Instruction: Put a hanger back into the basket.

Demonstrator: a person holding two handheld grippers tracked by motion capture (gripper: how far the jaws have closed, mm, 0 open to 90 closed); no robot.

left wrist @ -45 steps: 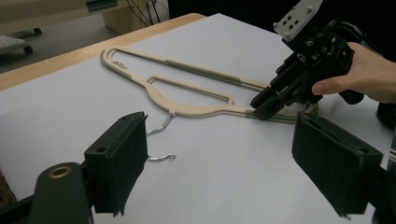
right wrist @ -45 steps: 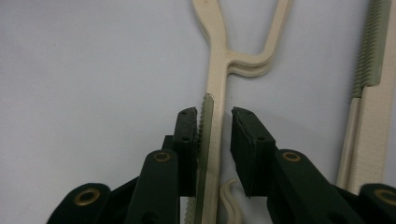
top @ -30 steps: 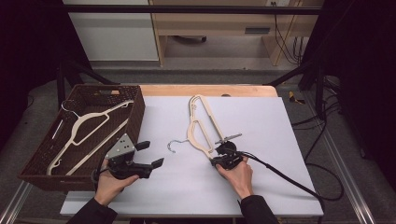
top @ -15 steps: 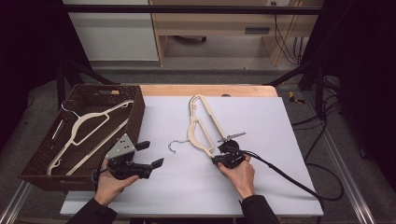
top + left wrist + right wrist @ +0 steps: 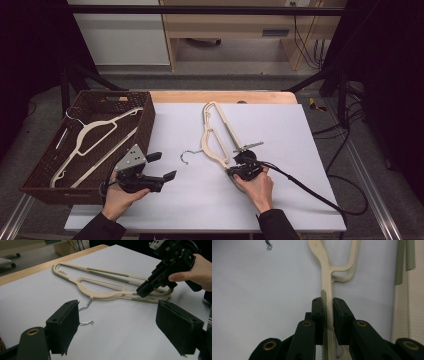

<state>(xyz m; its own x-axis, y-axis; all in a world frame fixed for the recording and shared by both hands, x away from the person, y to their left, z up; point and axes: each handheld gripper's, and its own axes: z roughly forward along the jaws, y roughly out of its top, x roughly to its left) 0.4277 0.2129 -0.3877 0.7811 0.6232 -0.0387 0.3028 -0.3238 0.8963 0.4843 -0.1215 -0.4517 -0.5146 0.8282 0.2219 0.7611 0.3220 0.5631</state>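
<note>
Lab, black frame rig (image 5: 200,10), floor cables (image 5: 305,45)

Your left hand-held gripper (image 5: 120,330) stands with its two black jaws wide apart above the white-covered table (image 5: 30,297). Ahead lies the cream plastic clothes hanger (image 5: 100,286), its metal hook (image 5: 86,306) pointing towards you. Your right hand-held gripper (image 5: 146,288) is clamped on the hanger's near arm
</note>
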